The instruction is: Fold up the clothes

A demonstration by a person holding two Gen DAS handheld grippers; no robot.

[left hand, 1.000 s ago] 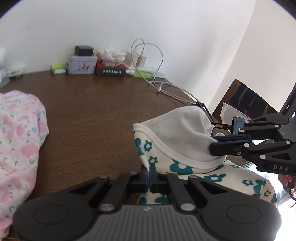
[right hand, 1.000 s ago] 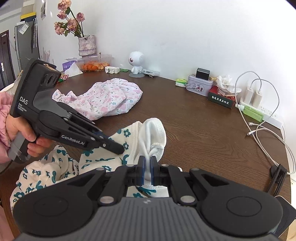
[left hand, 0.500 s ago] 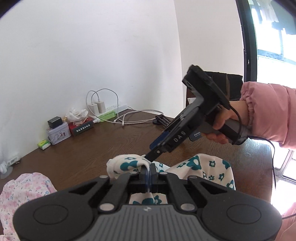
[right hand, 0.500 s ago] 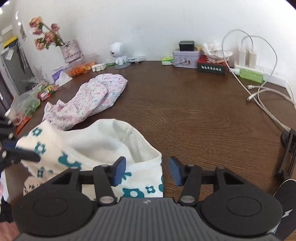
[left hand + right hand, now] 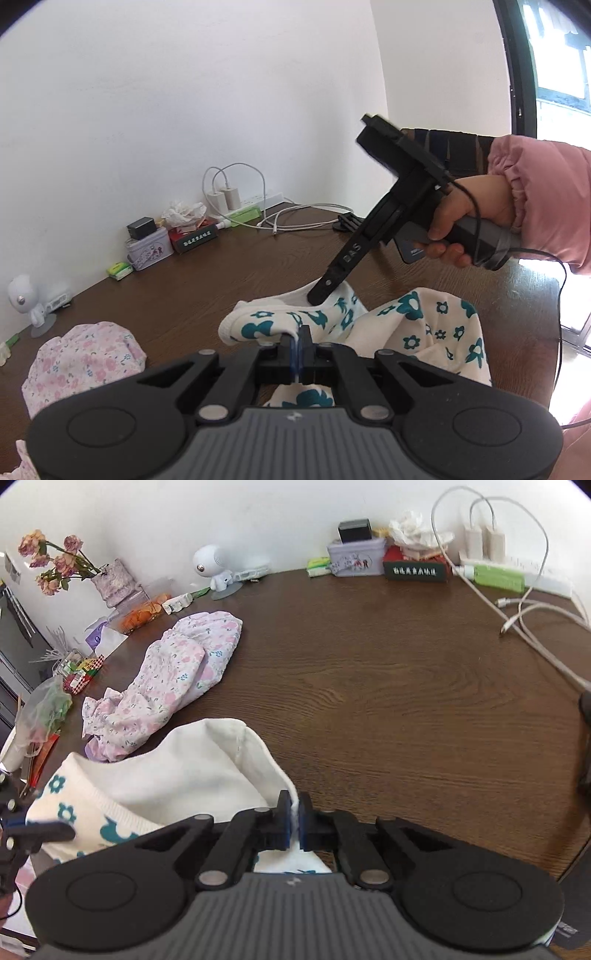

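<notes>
While the cream top (image 5: 424, 325) hangs bunched just above the table (image 5: 388, 686), your left gripper (image 5: 297, 345) pinches its hem — jaws together on cloth. Your right gripper (image 5: 293, 821), angled steeply down in your pink-sleeved hand (image 5: 465, 221), has just closed on the rim. Pink clothes (image 5: 170, 679) lie apart.

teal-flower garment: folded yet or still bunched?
Bunched, not folded. The garment hangs crumpled between the left gripper and right gripper, both shut on its white hem, inside showing.
</notes>
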